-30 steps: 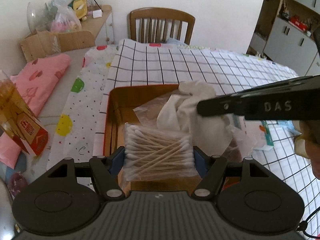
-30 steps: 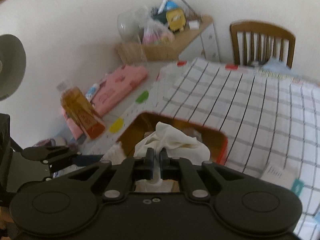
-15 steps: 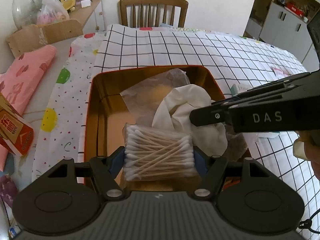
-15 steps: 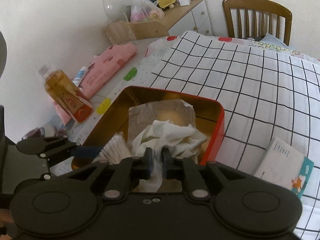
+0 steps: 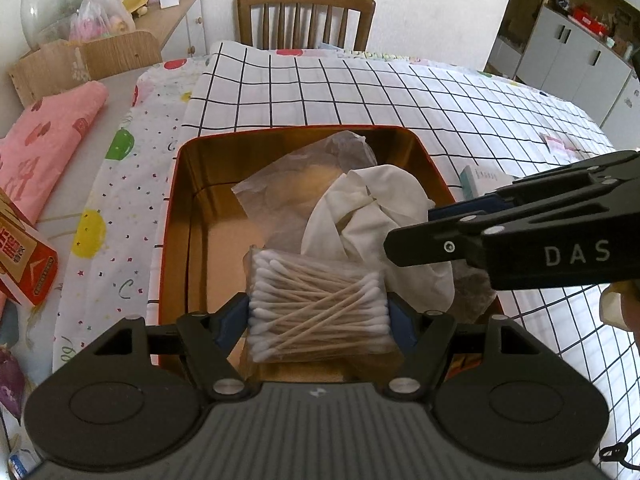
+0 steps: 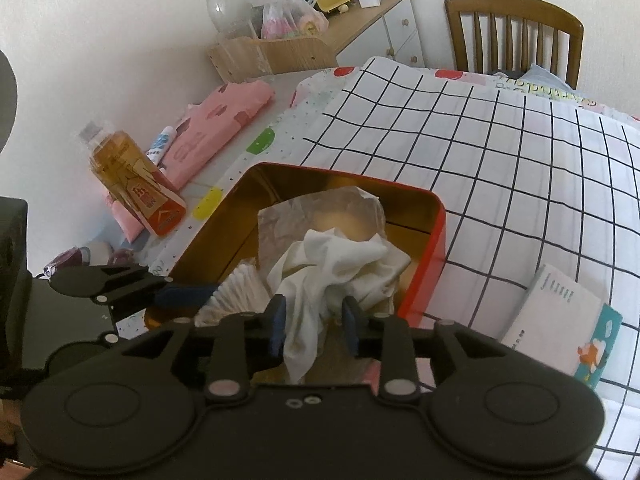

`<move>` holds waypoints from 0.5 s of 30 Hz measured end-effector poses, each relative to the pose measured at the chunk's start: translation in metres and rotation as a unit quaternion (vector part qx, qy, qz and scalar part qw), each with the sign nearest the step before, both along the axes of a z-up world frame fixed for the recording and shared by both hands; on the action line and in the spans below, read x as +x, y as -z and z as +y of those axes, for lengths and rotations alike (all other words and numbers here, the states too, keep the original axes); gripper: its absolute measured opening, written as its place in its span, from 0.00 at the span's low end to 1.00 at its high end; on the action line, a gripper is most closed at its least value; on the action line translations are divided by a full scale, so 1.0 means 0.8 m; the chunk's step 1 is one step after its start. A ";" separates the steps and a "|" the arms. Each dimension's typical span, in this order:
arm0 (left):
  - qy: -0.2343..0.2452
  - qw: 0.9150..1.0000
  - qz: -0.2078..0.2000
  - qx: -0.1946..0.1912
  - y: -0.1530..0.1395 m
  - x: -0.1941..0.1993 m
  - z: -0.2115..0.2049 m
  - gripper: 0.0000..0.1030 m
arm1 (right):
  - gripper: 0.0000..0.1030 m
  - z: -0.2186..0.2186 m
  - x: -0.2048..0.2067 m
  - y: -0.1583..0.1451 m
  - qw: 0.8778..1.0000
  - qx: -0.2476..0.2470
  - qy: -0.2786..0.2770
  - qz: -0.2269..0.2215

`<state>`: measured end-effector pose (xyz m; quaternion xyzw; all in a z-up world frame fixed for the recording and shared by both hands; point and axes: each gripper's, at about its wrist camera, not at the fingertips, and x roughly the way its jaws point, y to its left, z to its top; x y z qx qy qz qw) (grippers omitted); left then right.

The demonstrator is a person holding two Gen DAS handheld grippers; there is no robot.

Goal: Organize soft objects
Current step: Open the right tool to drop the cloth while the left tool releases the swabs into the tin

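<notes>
A red tin [image 5: 296, 130] with a gold inside stands on the checked cloth. In it lie a clear plastic bag [image 5: 296, 184] and a crumpled white cloth [image 5: 372, 216]. My left gripper [image 5: 318, 316] is shut on a clear bag of cotton swabs [image 5: 316, 304], held low over the tin's near end. My right gripper [image 6: 314, 312] reaches in from the right, its jaws opening. The white cloth [image 6: 332, 264] hangs loosely between its blue pads [image 6: 350, 320] and rests in the tin [image 6: 438, 232]. The swab bag [image 6: 236, 288] and left gripper [image 6: 176, 292] show at the left there.
An amber bottle with a red label [image 6: 128, 184] and a folded pink cloth [image 5: 44, 140] lie left of the tin. A white packet [image 6: 560, 328] lies on the checked tablecloth [image 5: 360, 92] to the right. A wooden chair [image 5: 306, 20] stands beyond the table.
My right gripper's jaws have parted from the white cloth, which has settled into the tin. The swab bag stays clamped in the left gripper, and the tin sits fuller in both views.
</notes>
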<state>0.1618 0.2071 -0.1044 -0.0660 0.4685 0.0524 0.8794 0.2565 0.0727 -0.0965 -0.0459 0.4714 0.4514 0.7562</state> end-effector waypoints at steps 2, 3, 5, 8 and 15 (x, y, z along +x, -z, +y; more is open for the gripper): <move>-0.002 1.000 -0.002 0.000 -0.001 -0.002 0.000 0.72 | 0.34 -0.002 -0.002 -0.004 1.000 0.003 0.000 -0.003; -0.003 1.000 -0.004 0.000 -0.002 -0.004 0.000 0.73 | 0.35 -0.003 -0.002 -0.005 1.000 0.006 0.000 -0.003; -0.006 1.000 -0.008 -0.001 -0.005 -0.007 0.000 0.74 | 0.36 -0.006 -0.003 -0.010 1.000 0.012 0.000 -0.004; -0.007 1.000 -0.011 0.000 -0.009 -0.010 0.000 0.74 | 0.38 -0.010 -0.005 -0.015 1.000 0.017 0.001 -0.006; -0.014 0.999 -0.031 -0.004 -0.027 -0.025 -0.001 0.74 | 0.42 -0.028 -0.013 -0.034 0.999 0.034 0.003 -0.019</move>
